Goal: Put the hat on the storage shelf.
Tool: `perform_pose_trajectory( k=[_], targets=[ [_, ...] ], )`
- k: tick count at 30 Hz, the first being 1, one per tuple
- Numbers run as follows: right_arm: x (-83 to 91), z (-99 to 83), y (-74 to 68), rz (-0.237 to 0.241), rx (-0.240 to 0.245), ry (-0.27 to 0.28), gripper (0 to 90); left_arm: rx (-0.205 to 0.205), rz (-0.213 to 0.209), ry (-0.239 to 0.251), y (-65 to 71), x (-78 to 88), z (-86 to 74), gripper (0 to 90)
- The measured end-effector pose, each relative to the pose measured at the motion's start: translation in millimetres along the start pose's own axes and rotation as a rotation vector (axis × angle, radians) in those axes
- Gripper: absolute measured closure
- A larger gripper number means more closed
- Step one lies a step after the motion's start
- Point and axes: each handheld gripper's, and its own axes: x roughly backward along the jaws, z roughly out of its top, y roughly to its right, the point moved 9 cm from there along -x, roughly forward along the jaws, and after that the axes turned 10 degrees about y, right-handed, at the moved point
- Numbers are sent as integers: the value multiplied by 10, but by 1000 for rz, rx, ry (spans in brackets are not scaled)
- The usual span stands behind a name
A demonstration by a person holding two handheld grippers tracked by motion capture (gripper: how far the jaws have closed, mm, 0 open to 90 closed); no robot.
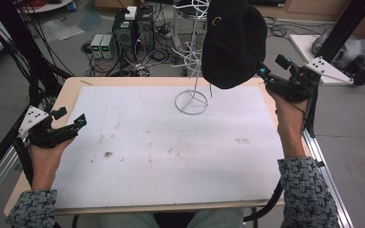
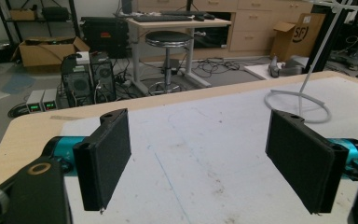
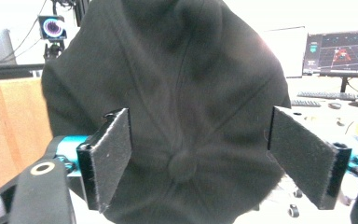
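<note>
My right gripper (image 1: 267,77) is wide open, empty, just beside the cap (image 1: 233,42) on the stand (image 1: 191,102); my left gripper (image 1: 71,126), well away, is open too.

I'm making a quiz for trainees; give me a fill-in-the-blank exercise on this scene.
1. The black fabric cap hangs on a white ____ stand.
2. The right gripper, beside the cap, has its fingers ____.
3. The left gripper holds ____.
4. The stand's base is shaped like a ____.

Missing words: wire; open; nothing; ring
</note>
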Motion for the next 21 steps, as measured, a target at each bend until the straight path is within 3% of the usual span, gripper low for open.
perform_pose_trajectory(
  k=[5,13,16,21],
  targets=[
    [153,-128,-37,-7,10,1,126,-2,-9,-6,22,-25,-11,222],
    [501,-526,-180,-14,62,-41,118,-4,-26,-13,76,-66,-47,222],
    [547,-607,-203,-13,69,-51,118,-10,-31,-15,87,-67,-57,222],
    [619,-911,-228,-24,50,-108,114,-14,-33,-12,99,-61,-56,222]
  ],
)
